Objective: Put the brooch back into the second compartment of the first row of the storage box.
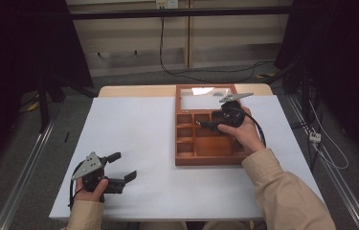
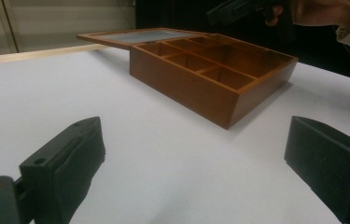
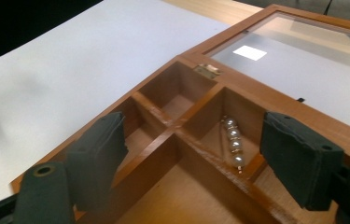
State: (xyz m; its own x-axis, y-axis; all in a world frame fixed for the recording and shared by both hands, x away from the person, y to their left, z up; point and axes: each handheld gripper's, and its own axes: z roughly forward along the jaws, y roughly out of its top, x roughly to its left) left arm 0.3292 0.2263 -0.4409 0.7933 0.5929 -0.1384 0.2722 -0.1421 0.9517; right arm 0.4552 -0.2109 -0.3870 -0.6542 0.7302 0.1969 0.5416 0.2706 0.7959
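Lying in a compartment near the hinge side of the wooden box, a short string of pearls rests against a divider — just ahead of the right hand-held gripper, whose jaws stand apart and empty above the box's compartments. The box sits on the white bench, its glass lid folded back flat behind it. Well away from the box, toward the person's side, the left hand-held gripper hovers low over the bench — jaws wide, holding nothing.
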